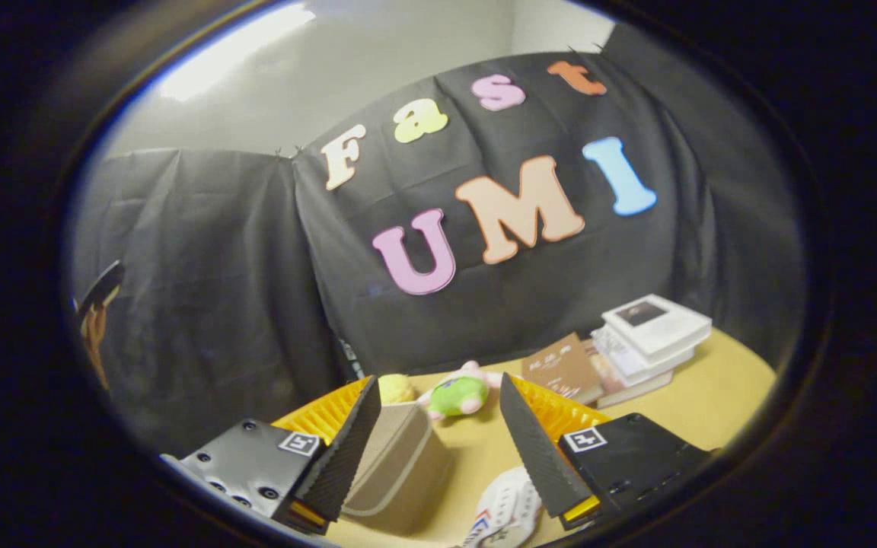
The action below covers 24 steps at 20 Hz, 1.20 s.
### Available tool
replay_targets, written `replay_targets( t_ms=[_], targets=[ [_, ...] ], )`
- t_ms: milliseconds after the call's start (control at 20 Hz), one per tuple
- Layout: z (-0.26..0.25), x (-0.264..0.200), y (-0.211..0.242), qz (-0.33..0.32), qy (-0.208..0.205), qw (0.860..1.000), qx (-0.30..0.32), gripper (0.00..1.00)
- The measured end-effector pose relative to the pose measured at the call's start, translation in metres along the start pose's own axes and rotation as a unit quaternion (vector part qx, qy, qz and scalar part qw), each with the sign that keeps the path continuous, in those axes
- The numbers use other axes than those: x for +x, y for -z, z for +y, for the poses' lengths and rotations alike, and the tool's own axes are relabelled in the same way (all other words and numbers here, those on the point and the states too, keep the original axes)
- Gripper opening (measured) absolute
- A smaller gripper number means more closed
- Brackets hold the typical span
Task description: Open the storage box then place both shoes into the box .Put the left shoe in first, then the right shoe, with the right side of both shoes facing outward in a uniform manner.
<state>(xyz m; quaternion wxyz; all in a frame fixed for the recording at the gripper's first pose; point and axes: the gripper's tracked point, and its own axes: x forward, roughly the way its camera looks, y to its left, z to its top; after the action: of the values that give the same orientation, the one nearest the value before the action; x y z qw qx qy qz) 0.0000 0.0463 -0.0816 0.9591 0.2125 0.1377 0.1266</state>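
Observation:
My gripper (pixel 438 396) hangs open above the table, with nothing between its fingers. Below and between the fingers stands a beige storage box (pixel 400 464), close to the left finger (pixel 347 449); I cannot tell from here whether its lid is open. A white shoe (pixel 507 506) with red and blue marks lies on the table just beside the right finger (pixel 534 449), partly hidden by it. A second shoe is not something I can make out.
Beyond the fingers lie a green and pink plush toy (pixel 460 393) and a yellow ball (pixel 395 388). A stack of books (pixel 648 335) and a brown book (pixel 562 367) sit at the back right of the tan table (pixel 712 403). Black cloth walls the booth behind.

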Motion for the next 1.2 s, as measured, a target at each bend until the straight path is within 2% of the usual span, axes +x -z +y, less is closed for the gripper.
replay_targets(
  t_ms=[200, 350, 400, 550, 700, 1000, 1200],
  targets=[
    [0.002, 0.006, 0.033, 0.056, -0.028, 0.996, 0.07, 1.0],
    [0.013, 0.007, 0.062, 0.107, -0.057, 0.982, 0.142, 1.0],
    [0.017, 0.009, 0.071, 0.123, -0.067, 0.975, 0.172, 1.0],
    [0.028, 0.016, 0.104, 0.185, -0.089, 0.942, 0.267, 1.0],
    [0.037, 0.017, 0.131, 0.229, -0.103, 0.91, 0.331, 1.0],
    [0.042, 0.023, 0.166, 0.257, -0.1, 0.849, 0.451, 1.0],
    [0.049, 0.022, 0.187, 0.284, -0.1, 0.829, 0.472, 1.0]
  ],
)
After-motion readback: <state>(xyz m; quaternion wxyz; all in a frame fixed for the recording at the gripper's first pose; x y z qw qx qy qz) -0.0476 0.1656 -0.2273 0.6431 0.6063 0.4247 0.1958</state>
